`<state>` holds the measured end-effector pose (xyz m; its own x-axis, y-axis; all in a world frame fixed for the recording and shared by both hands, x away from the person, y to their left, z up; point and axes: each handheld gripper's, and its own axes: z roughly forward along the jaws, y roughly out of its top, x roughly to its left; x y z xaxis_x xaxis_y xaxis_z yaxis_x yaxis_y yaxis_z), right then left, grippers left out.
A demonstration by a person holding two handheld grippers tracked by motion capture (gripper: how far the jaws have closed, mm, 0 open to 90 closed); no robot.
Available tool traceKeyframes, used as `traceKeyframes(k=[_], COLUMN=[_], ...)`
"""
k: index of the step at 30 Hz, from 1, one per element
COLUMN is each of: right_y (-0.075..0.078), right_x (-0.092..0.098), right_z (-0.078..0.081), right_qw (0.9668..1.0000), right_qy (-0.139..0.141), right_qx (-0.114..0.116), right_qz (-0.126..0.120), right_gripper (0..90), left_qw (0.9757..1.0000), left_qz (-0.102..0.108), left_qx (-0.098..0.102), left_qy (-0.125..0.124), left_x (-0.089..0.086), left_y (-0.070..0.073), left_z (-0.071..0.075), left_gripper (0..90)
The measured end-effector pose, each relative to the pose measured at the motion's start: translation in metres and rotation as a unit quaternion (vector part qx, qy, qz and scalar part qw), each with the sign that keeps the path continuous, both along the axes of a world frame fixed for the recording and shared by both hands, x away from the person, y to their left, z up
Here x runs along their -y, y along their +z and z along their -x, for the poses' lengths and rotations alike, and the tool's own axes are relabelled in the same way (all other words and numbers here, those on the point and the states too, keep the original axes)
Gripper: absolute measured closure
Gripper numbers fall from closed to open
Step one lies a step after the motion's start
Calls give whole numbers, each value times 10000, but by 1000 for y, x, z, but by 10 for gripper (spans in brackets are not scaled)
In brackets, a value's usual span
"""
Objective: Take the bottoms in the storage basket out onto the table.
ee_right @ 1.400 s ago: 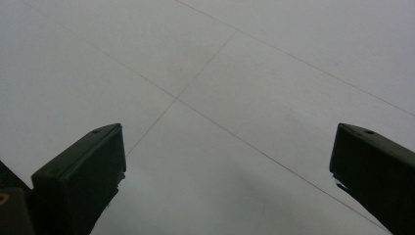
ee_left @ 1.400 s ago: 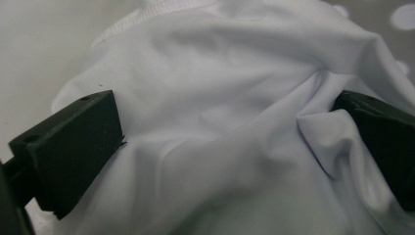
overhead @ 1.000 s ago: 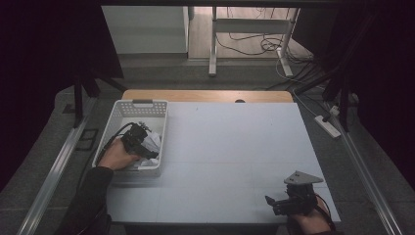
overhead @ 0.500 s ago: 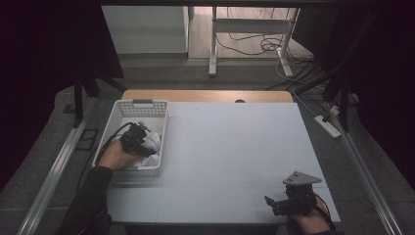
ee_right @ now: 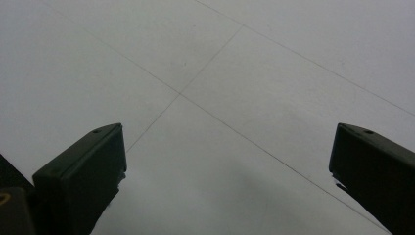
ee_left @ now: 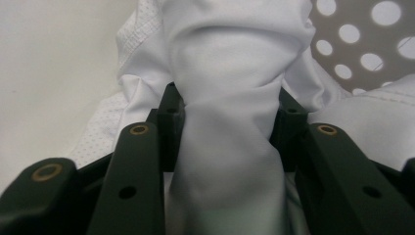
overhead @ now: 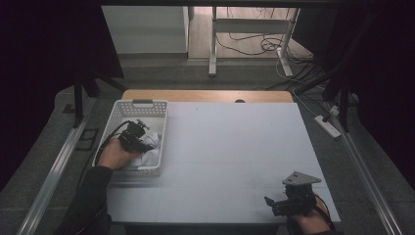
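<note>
A person's left gripper [overhead: 139, 139] reaches into a white perforated basket [overhead: 142, 105] at the left side of a pale table [overhead: 235, 147], its jaws having just been closing and now pinched on a fold of white cloth [ee_left: 230, 122]. In the left gripper view the fabric bunches into a thick ridge between the two black jaws, which press into it from both sides, while more of the same cloth spreads out behind and to the right against the basket's holed wall [ee_left: 362, 44]. From the high view, the cloth [overhead: 152, 147] lies inside the basket toward its near right part, with the person's left hand [overhead: 115, 154] resting over the basket's near left portion; whether the cloth is lifted clear of the basket floor is hard to judge from that dim angle.

At the near right corner of the table the right gripper [overhead: 279, 205] sits in the person's right hand [overhead: 308, 220], well apart from the basket. The right gripper view looks down on bare tabletop crossed by thin seam lines, with its jaws standing wide apart and nothing between them.
</note>
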<state>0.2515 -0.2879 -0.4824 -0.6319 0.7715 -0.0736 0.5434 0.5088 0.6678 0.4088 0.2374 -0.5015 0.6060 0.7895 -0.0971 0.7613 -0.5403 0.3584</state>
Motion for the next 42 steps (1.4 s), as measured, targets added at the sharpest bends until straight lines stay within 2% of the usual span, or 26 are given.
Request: traceKeyframes(k=[3,5,7,15,20,22,23,29,32,37,42], right_y=[0,0,0,0,0,0,0,0,0,0,0], right_x=[0,0,0,0,0,0,0,0,0,0,0], right_z=[0,0,0,0,0,0,0,0,0,0,-1], right_qw=[10000,10000,10000,10000,10000,10000,10000,10000,10000,10000,10000], right_qy=[1,4,2,16,20,16,20,11,12,-7,-18], right_qx=[0,-4,-2,4,2,-3,-2,-7,-8,-30,-37], right_qz=[-5,-15,-10,-18,-16,-4,0,-4,-1,-12,-35], right_gripper=[6,6,6,6,6,6,6,7,6,6,6], left_qw=[10000,9998,9997,9987,9974,9964,9950,9933,9920,9907,9899], left_qz=[53,82,86,336,484,588,723,820,756,831,925], left_qx=[24,130,165,367,504,553,610,755,965,1050,1052], left_qy=[59,140,148,127,198,239,319,305,289,246,231], left_x=[-1,-3,-3,-9,-15,-19,-22,-26,-26,-26,-28], left_y=[3,8,10,24,32,35,38,47,53,63,70], left_z=[0,1,2,8,11,12,13,16,19,21,21], left_gripper=[602,603,604,603,603,602,602,601,600,600,600])
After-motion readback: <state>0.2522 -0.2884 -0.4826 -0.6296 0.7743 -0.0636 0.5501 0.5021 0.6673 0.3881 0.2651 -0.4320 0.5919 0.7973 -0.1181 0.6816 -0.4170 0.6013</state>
